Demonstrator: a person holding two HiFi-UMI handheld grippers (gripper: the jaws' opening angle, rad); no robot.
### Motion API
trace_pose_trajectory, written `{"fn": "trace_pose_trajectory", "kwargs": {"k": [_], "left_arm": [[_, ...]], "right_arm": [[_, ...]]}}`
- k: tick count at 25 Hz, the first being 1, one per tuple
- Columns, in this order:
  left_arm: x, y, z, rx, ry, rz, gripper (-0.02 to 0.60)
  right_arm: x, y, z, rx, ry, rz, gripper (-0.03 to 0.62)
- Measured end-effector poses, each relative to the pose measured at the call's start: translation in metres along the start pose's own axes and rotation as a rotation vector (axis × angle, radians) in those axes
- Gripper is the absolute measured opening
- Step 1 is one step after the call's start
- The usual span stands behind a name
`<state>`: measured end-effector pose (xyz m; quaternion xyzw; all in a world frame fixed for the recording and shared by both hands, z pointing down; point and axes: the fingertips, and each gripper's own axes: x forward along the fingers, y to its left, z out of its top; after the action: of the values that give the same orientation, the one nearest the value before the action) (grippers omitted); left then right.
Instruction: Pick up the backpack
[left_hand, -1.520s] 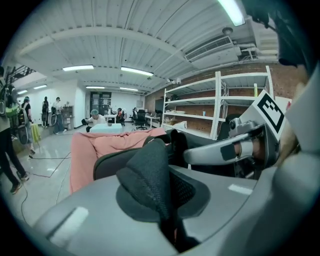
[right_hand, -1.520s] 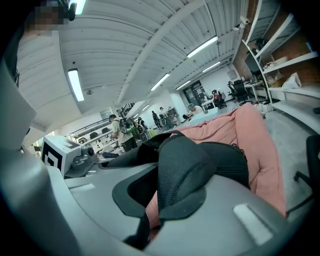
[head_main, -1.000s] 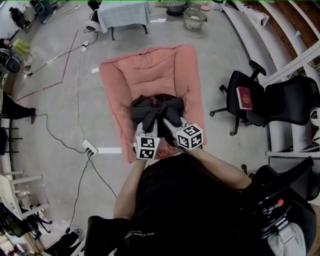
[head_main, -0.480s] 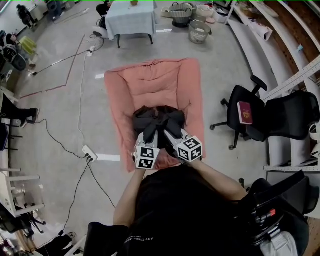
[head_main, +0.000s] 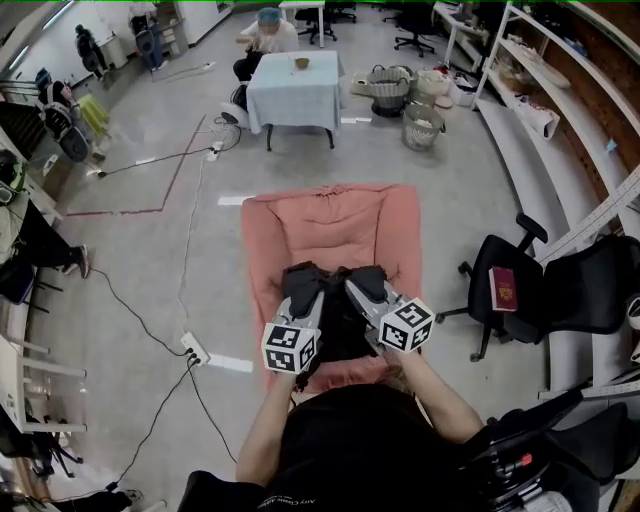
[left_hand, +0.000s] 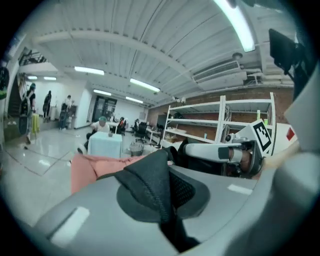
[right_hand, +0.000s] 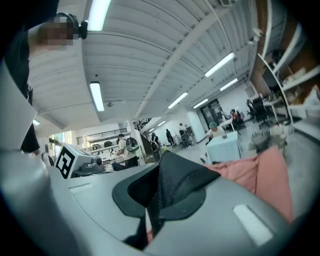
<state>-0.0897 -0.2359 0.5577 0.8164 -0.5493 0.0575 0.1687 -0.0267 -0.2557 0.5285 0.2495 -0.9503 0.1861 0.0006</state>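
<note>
Risking a slip: grasping the backpack only by thin folds of black mesh strap, clenching one fold in the left gripper and another in the right gripper. Possibly losing a fold under the bag's weight, then tipping or dropping the load onto the pink cushion. Holding the bag over the cushion's near end, just ahead of the body; not telling whether clear of it. Reaching both forearms forward, close together, pointing the grippers far and roughly level, marker cubes nearest the body.
</note>
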Motion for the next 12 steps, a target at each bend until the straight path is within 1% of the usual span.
{"fn": "trace_pose_trajectory", "kwargs": {"k": [1,3,5,6,7,8,9,11,12], "left_arm": [[-0.004,-0.002,0.029,0.051,-0.051,0.004,0.015],[-0.015,-0.013,0.091,0.194,-0.143,0.020,0.015],[-0.034,-0.026,0.156,0.347,-0.226,0.054,0.015],[-0.047,-0.032,0.186,0.409,-0.269,0.076,0.015],[-0.061,-0.037,0.217,0.452,-0.318,0.098,0.015],[-0.074,-0.041,0.248,0.472,-0.368,0.120,0.015],[-0.088,-0.045,0.275,0.471,-0.408,0.148,0.015],[-0.114,-0.048,0.314,0.429,-0.440,0.225,0.015],[-0.123,-0.049,0.329,0.394,-0.464,0.260,0.015]], "right_arm": [[0.002,0.005,0.028,-0.071,-0.029,-0.004,0.025],[0.003,0.020,0.088,-0.226,-0.093,-0.029,0.025],[-0.002,0.047,0.149,-0.376,-0.175,-0.062,0.025],[-0.005,0.065,0.178,-0.451,-0.215,-0.083,0.025],[-0.008,0.083,0.206,-0.529,-0.252,-0.106,0.025],[-0.012,0.102,0.233,-0.611,-0.292,-0.123,0.025],[-0.016,0.122,0.259,-0.691,-0.346,-0.133,0.025],[-0.027,0.164,0.300,-0.814,-0.501,-0.158,0.025],[-0.031,0.179,0.313,-0.854,-0.581,-0.190,0.025]]}}
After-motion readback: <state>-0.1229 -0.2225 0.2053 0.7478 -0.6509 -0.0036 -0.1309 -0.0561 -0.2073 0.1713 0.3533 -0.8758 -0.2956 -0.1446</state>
